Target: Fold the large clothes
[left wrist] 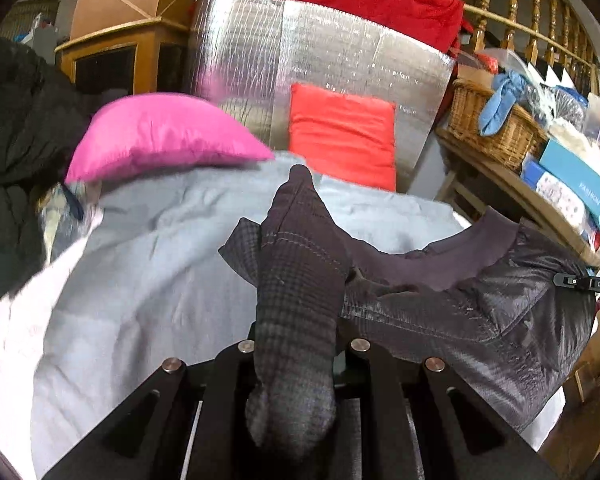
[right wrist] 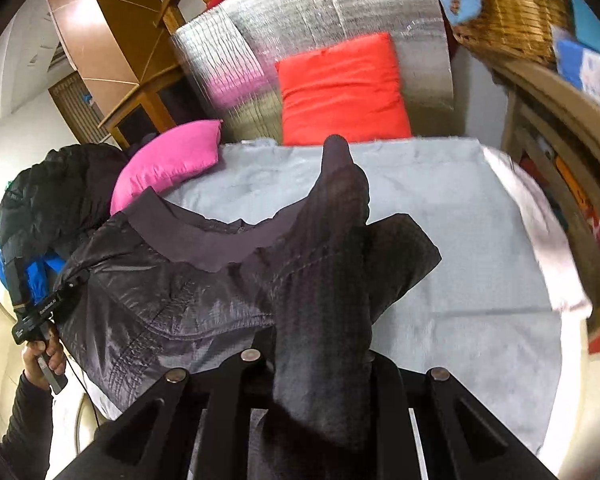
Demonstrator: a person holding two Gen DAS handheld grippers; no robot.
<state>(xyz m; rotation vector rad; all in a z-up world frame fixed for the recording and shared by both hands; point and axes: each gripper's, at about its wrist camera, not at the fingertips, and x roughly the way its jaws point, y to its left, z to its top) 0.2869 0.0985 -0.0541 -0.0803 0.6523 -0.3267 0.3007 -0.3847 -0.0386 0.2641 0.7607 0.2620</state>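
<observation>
A dark purple-grey quilted jacket [left wrist: 480, 320] [right wrist: 160, 292] with a ribbed collar hangs stretched between both grippers above a light grey sheet [left wrist: 148, 280] [right wrist: 460, 240]. My left gripper [left wrist: 300, 320] is shut on a bunched fold of the jacket, which stands up between its fingers and hides the tips. My right gripper [right wrist: 320, 340] is shut on the jacket's other side in the same way. Each gripper also shows in the other's view: the right gripper [left wrist: 580, 282] at the far right edge, the left gripper [right wrist: 40, 316] at the far left with a hand [right wrist: 40, 360] on its handle.
A pink cushion [left wrist: 160, 136] [right wrist: 168, 160] and a red cushion [left wrist: 340, 132] [right wrist: 340, 88] lie at the sheet's far end against a silver foil mat [left wrist: 320, 40]. A dark puffy garment [left wrist: 16, 140] is heaped on the left. A wicker basket [left wrist: 492, 128] and boxes crowd the right.
</observation>
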